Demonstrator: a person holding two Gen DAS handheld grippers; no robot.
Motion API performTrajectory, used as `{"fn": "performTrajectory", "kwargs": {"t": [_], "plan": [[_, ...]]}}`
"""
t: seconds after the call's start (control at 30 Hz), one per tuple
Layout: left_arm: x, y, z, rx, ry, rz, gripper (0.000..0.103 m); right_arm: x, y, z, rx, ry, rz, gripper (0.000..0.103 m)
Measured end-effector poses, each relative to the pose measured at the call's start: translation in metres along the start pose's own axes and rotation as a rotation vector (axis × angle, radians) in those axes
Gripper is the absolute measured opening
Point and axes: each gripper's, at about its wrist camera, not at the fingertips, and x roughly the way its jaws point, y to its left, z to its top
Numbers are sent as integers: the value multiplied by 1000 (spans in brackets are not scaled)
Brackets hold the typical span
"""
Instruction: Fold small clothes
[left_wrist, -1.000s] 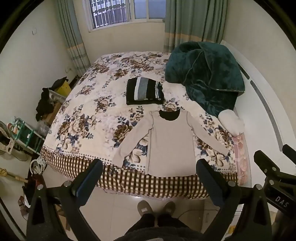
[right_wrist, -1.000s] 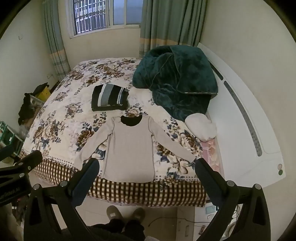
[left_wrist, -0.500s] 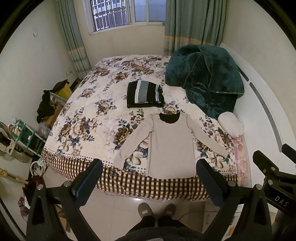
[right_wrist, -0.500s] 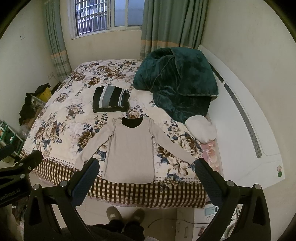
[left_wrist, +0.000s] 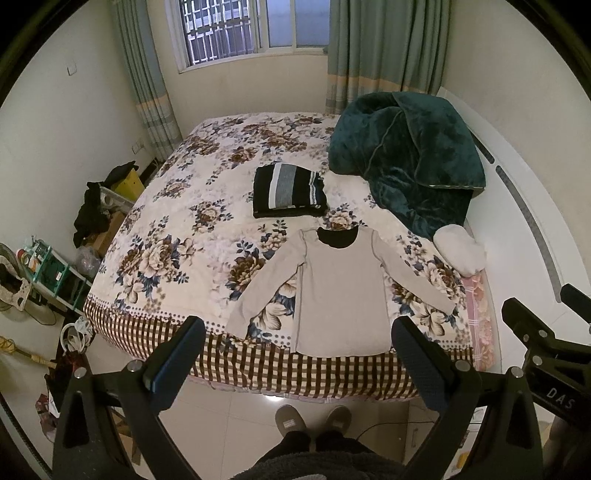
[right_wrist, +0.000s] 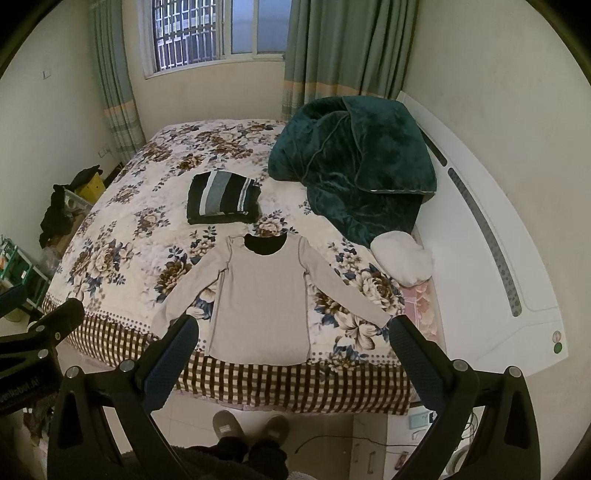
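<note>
Fingers of the left gripper (left_wrist: 295, 354) and right gripper (right_wrist: 291, 350) gape wide, holding nothing. At frame centre, a beige long-sleeved top (left_wrist: 341, 295) lies flat on the floral bed (left_wrist: 177, 236), below a folded striped sweater (left_wrist: 288, 190).

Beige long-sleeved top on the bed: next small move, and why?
Probably bring the left gripper down to the left sleeve cuff of the beige long-sleeved top to fold that sleeve in. The top lies flat and unfolded at the near edge of the floral bedspread, sleeves spread, while both the left and the right gripper hang open above the floor, holding nothing.
</note>
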Motion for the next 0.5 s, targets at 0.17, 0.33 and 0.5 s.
{"fn": "performTrajectory", "kwargs": {"t": [0.17,0.33,0.5], "plan": [[0,-1,1,-2,-2,-1,103,-1,0,1,0,-4,0,103],[-1,-1,1,0,-2,-1,103,-8,1,2,-1,-5,-2,103],[-1,0,-1,1,-5,-1,103,-15,3,9,-6,-7,0,103]]}}
